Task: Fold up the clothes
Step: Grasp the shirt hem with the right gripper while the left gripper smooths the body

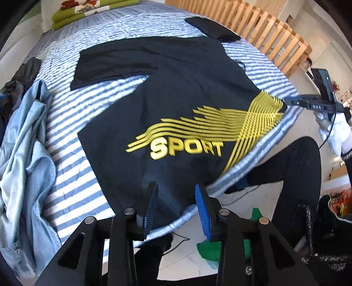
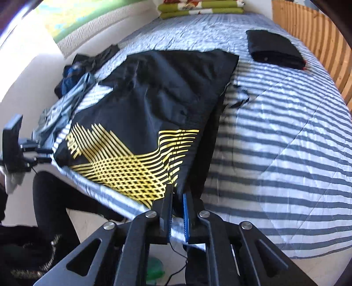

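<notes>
A black T-shirt (image 1: 176,99) with a yellow SPORT print lies spread on the striped bedspread (image 1: 72,176), its hem at the near bed edge. My left gripper (image 1: 176,191) hovers just above that hem, jaws open with nothing between them. In the right wrist view the same shirt (image 2: 154,99) lies folded along its right side. My right gripper (image 2: 177,193) stands at the shirt's near corner with only a narrow slit between the pads; the cloth meets the tips but is not pinched. The right gripper (image 1: 286,102) also shows at the shirt's far right corner, and the left gripper (image 2: 49,155) at its left corner.
A folded black garment (image 2: 275,49) lies further up the bed. Crumpled light blue clothes (image 1: 24,143) pile along the left side. Green folded bedding (image 2: 202,8) sits at the head. A wooden slatted rail (image 2: 319,44) runs along the far side. A person's black-clad legs (image 1: 297,165) stand beside the bed.
</notes>
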A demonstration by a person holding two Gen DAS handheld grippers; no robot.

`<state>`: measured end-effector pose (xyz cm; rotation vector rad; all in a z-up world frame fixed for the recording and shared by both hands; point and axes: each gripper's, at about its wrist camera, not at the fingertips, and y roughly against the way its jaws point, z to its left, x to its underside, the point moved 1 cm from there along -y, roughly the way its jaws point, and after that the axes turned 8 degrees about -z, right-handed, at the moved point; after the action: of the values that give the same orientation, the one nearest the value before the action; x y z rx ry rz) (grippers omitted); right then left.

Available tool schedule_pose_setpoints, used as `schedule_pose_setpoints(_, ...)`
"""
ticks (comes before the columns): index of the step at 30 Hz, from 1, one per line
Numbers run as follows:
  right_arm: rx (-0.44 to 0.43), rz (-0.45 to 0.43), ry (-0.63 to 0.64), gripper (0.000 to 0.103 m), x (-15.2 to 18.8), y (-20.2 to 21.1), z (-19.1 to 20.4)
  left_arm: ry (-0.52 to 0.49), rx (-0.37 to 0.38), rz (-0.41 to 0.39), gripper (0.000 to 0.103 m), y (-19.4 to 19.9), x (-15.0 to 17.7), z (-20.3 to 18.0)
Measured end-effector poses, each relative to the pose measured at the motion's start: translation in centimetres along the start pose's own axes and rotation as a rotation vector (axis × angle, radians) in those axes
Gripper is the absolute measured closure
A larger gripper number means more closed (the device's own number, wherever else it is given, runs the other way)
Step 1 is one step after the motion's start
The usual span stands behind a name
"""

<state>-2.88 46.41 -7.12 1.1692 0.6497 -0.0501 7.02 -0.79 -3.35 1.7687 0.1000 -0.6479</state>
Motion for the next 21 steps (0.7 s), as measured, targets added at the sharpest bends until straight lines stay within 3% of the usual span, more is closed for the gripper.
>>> schedule_pose_setpoints(5,0.007,-0.140,-0.199,0.090,-3.1,0.8,-4.4,0.127,-0.067,-0.104,0.063,1.2,-6.1,4.9)
schedule_pose_setpoints(9,0.022,-0.205,-0.289,0.090,-8.1,-0.7,-7.2,0.240,-0.116,-0.150,0.051,0.7,-11.5,10.6)
schedule_pose_setpoints(14,0.036,-0.212,-0.308,0.080,-14.6,-4.9,-9.3,0.351,-0.160,-0.160,0.043,-2.4,-17.4,17.5)
schedule_pose_setpoints(17,0.029,-0.198,-0.338,0.077,-17.5,-7.7,-10.9,0.398,-0.153,-0.176,0.036,-5.3,-20.9,20.6)
schedule_pose_setpoints(21,0.030,-0.199,-0.376,0.071,-20.2,-11.0,-12.9,0.476,-0.134,-0.205,0.033,-10.4,-24.4,24.2)
